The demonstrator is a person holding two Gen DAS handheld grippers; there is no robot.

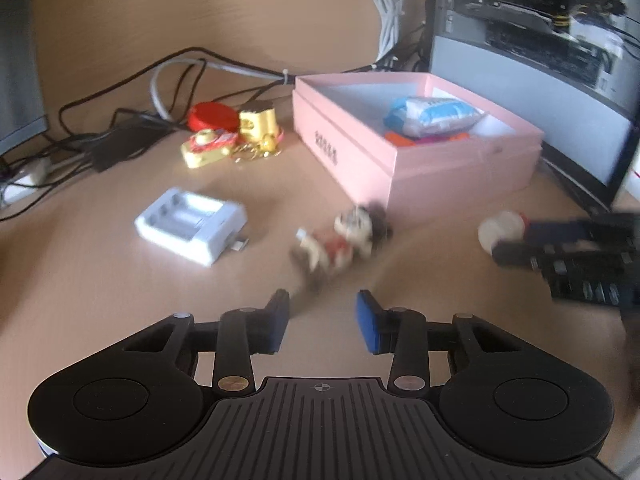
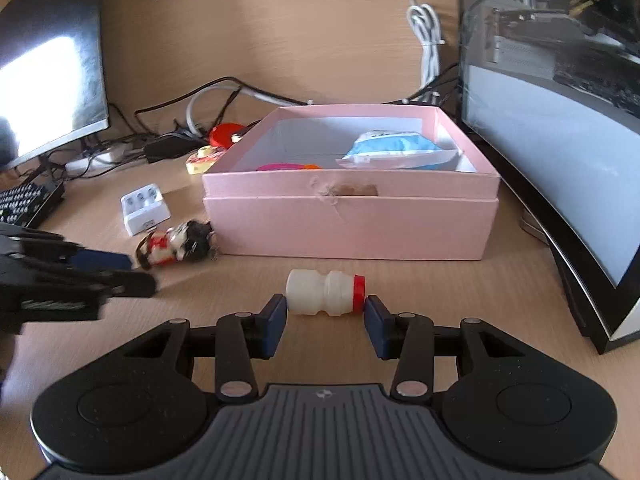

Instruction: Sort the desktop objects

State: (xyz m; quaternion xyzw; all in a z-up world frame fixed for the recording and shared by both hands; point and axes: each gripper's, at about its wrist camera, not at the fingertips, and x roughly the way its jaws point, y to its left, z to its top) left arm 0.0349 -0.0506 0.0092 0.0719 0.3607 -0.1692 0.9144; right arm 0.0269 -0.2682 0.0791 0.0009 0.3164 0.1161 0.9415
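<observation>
A small white plastic bottle with a red cap (image 2: 326, 293) is seen lying on its side on the wooden bench (image 2: 360, 40), before the pink cardboard box (image 2: 352, 220), pinched end to end between the right gripper's (image 2: 325, 312) jaws. The left gripper's (image 1: 322, 312) jaws stand spread, empty, near a blurred plush figure (image 1: 340, 240).

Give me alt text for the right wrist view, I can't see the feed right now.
The right tool brackets a small white bottle with a red cap lying on its side on the desk, its pads at the bottle's two ends. Behind it stands an open pink box holding a blue-and-white packet; a small doll lies left.
</observation>
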